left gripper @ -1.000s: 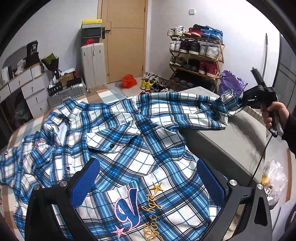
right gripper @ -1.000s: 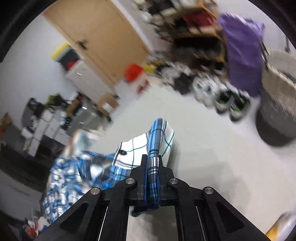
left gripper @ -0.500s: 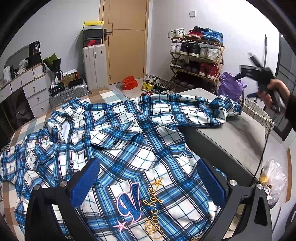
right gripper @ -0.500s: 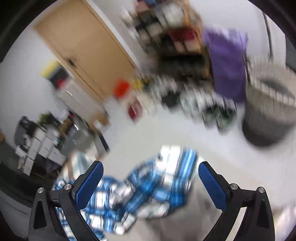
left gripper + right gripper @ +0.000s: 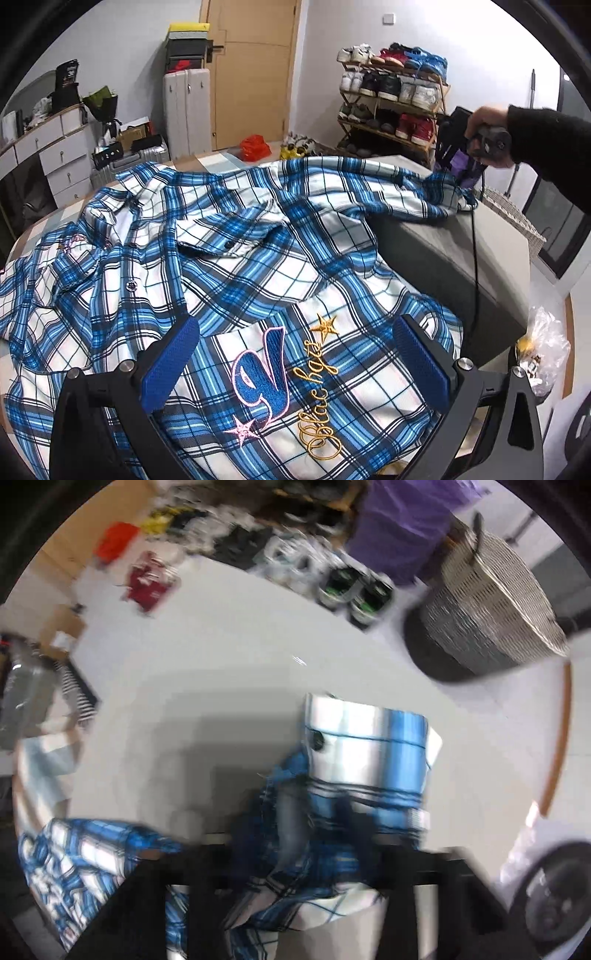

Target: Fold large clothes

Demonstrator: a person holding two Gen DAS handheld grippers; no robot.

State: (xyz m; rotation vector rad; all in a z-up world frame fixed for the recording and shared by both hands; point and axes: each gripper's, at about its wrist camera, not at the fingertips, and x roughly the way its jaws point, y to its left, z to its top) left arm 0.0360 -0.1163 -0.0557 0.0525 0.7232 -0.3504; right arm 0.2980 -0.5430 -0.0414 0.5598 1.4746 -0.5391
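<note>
Hovering wide open and empty, the left gripper (image 5: 295, 354) hung over the plaid shirt (image 5: 229, 258) spread across a grey bed (image 5: 461, 266), shoe rack (image 5: 391, 96) and door (image 5: 255, 70) beyond. From the right wrist, blurred: the right gripper (image 5: 317, 834) was closing with the cuff (image 5: 369, 753) between its jaws, above pale floor (image 5: 229, 642) near a wicker basket (image 5: 487, 613).

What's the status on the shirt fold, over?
Left claw open above shirt hem. Right claw closing on sleeve cuff over grey ottoman. Nothing blocking.

The blue-and-white plaid shirt (image 5: 258, 251) carries a large embroidered blue "V" edged in pink, with gold script beside it, roughly "Black hge", not fully legible.
</note>
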